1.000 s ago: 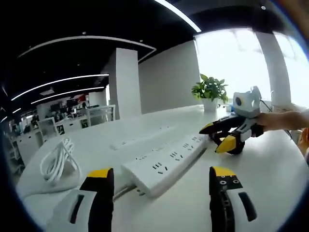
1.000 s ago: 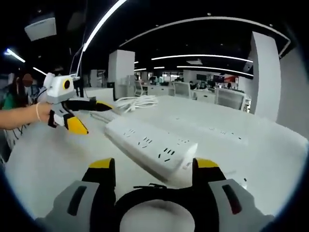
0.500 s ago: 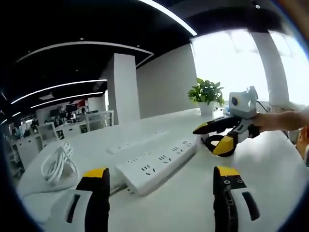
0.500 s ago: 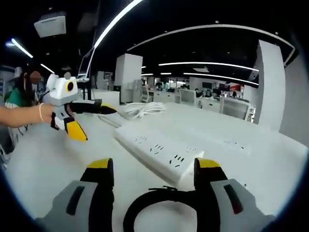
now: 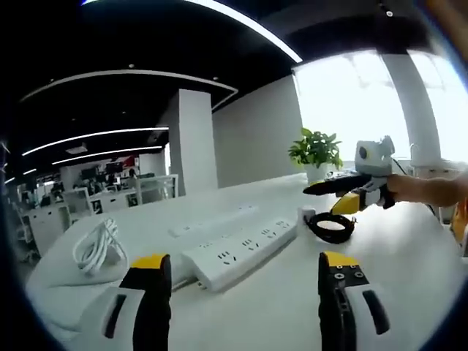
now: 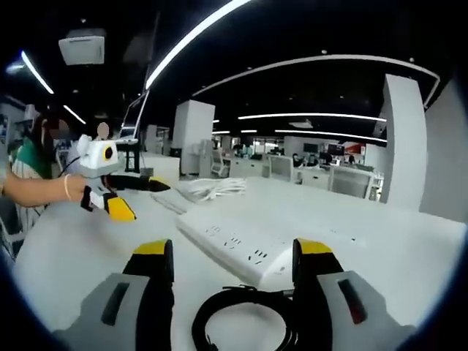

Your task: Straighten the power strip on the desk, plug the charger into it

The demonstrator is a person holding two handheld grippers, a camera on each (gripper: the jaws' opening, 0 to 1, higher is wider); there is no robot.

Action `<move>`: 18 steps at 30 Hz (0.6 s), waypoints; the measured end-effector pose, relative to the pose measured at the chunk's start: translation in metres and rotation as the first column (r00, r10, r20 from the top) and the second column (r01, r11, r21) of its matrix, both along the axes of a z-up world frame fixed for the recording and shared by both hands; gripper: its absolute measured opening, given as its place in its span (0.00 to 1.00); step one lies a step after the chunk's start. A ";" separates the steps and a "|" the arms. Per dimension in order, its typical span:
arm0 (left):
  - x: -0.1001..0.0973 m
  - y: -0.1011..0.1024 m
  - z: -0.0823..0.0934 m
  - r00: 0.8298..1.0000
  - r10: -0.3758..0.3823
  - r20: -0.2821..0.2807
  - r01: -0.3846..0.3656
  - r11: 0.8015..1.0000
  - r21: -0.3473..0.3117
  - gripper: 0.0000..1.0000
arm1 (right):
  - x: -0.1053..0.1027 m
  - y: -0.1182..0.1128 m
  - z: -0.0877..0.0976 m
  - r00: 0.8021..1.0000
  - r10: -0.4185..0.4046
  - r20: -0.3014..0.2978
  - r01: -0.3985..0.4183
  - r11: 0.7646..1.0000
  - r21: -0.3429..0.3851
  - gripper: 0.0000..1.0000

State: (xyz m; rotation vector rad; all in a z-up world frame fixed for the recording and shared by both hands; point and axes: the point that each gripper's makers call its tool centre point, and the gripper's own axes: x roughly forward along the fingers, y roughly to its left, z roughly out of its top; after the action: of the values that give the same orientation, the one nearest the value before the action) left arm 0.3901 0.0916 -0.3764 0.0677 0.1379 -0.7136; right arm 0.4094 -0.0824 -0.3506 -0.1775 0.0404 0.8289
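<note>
Since the earlier frames, the right gripper has lifted clear of the coiled black cable: in the left gripper view it hangs above the coil, whereas one second ago its yellow-tipped jaws reached down around the coil at the end of the power strip. Its jaws stand apart, one above the other, and hold nothing. A forearm extends from it to the right edge of the view.

Left gripper view: the left gripper has both yellow-tipped jaws rising from the bottom, wide apart and empty. The white power strip lies flat on the white desk beyond them, running diagonally up to the right, with its sockets facing up. A small white block, possibly the charger, sits at its far end, just beside the black coil. A second, fainter strip lies parallel behind it. A coiled white cord rests near the left edge of the desk. A potted plant stands at the back, before the bright window.

Right gripper view: the right gripper shows wide, empty jaws, with the black cable looped on the desk between them. The near end of the power strip lies just beyond the coil. The left gripper is at the left with jaws parted, held by a hand with a wristband.
</note>
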 end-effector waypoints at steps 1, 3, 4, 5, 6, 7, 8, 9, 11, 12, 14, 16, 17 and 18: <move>-0.002 0.002 0.001 1.000 0.003 0.000 -0.003 1.000 -0.009 0.80 | -0.003 -0.001 0.002 1.000 0.002 0.005 -0.002 1.000 0.010 0.65; -0.005 0.005 0.004 1.000 0.010 0.015 -0.010 1.000 -0.025 0.82 | -0.006 -0.004 0.006 1.000 0.005 0.006 -0.005 1.000 0.028 0.64; -0.005 0.007 0.005 1.000 0.018 0.022 -0.018 1.000 -0.024 0.83 | -0.007 -0.006 0.009 1.000 0.002 0.009 -0.003 0.999 0.035 0.64; -0.006 0.009 0.005 0.999 0.026 0.025 -0.025 1.000 -0.018 0.83 | -0.008 -0.008 0.010 1.000 0.000 0.015 -0.001 0.999 0.036 0.64; -0.008 0.011 0.004 0.999 0.030 0.025 -0.029 1.000 -0.011 0.82 | -0.009 -0.010 0.013 1.000 -0.002 0.021 0.001 0.999 0.042 0.63; -0.009 0.013 0.003 0.999 0.033 0.024 -0.032 0.999 -0.010 0.82 | -0.011 -0.012 0.015 1.000 -0.002 0.024 0.001 0.999 0.047 0.62; -0.011 0.014 0.003 0.999 0.035 0.024 -0.035 0.999 -0.013 0.81 | -0.012 -0.014 0.017 1.000 -0.001 0.026 -0.001 0.999 0.051 0.61; -0.012 0.015 0.003 0.999 0.036 0.023 -0.035 0.999 -0.020 0.81 | -0.014 -0.016 0.020 1.000 0.002 0.030 -0.004 0.998 0.060 0.61; -0.016 0.015 0.004 0.999 0.037 -0.010 -0.038 0.996 -0.083 0.80 | -0.016 -0.021 0.027 0.999 0.007 0.039 -0.009 0.997 0.076 0.59; -0.017 0.015 0.004 0.999 0.033 -0.017 -0.034 0.995 -0.093 0.79 | -0.017 -0.024 0.030 0.999 0.008 0.050 -0.012 0.997 0.080 0.58; -0.020 0.015 0.005 1.000 0.027 -0.015 -0.028 0.994 -0.108 0.79 | -0.018 -0.029 0.035 0.997 0.002 0.071 -0.007 0.997 0.072 0.56; -0.021 0.015 0.006 0.999 0.029 -0.014 -0.031 0.993 -0.112 0.79 | -0.019 -0.035 0.039 0.996 0.002 0.091 -0.007 0.998 0.057 0.54; -0.022 0.015 0.006 1.000 0.026 -0.013 -0.027 0.993 -0.115 0.79 | -0.019 -0.037 0.040 0.996 0.003 0.093 -0.008 0.998 0.056 0.54; -0.024 0.013 0.007 1.000 0.019 -0.015 -0.021 0.992 -0.121 0.78 | -0.020 -0.039 0.041 0.995 0.004 0.095 -0.010 0.998 0.054 0.53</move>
State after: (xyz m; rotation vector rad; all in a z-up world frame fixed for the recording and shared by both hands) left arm 0.3659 0.1045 -0.3697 -0.0551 0.1080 -0.7015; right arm 0.3898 -0.1210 -0.3099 -0.1652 -0.0719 0.8268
